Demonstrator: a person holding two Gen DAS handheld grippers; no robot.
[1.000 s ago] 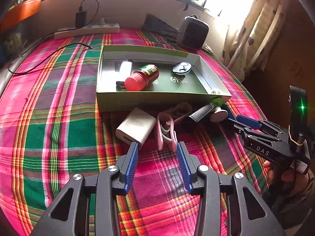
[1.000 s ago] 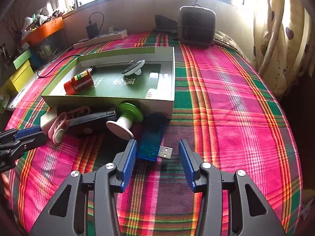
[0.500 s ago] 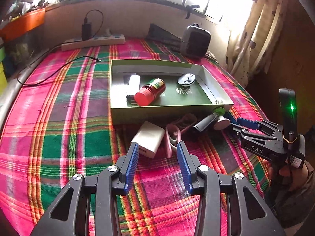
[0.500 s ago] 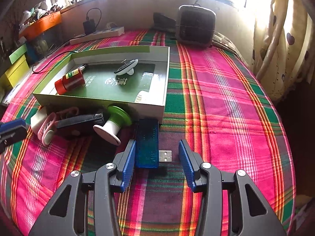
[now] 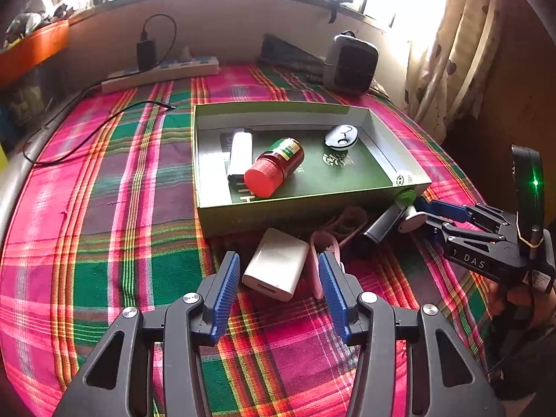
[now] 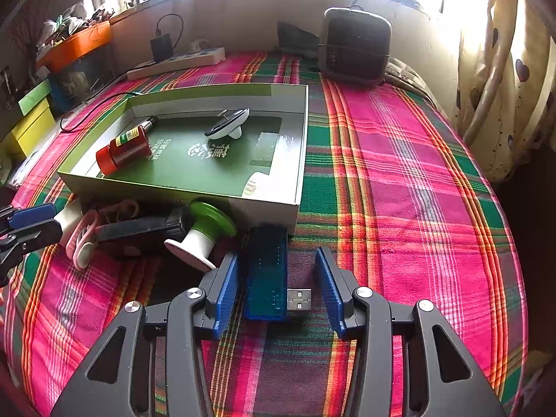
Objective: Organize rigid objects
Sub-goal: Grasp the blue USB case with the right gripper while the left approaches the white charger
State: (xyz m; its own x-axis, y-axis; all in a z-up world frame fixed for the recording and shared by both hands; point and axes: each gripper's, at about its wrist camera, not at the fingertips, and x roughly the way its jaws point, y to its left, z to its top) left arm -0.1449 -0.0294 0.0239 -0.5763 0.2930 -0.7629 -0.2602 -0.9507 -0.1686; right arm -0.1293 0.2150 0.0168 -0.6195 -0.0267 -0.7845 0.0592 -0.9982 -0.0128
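My left gripper [image 5: 279, 271] hovers low over the plaid cloth, its jaws opening. A white charger block [image 5: 276, 264] lies between the blue pads without being pressed, and a pink clip [image 5: 318, 253] lies by the right pad. My right gripper [image 6: 276, 271] is open around a blue USB stick [image 6: 266, 271] that lies on the cloth. Behind these stands the green box [image 5: 312, 205], holding a red-capped bottle [image 5: 274, 166], a white lighter [image 5: 239, 153] and an oval black-and-white gadget [image 5: 342, 135]. A black bar [image 6: 139, 229] and a green-and-white spool [image 6: 205, 229] rest against the box front.
A power strip [image 5: 160, 73] with a plugged charger and a loose cable [image 5: 87, 128] lie at the back left. A dark boxy appliance [image 6: 354, 45] stands at the back. Curtains [image 6: 504, 69] hang on the right. Coloured boxes [image 6: 34, 118] are stacked at the left edge.
The left jaws have widened and shifted, so the white block sits between them instead of the pink clip. The blue stick now lies further in between the right fingers.
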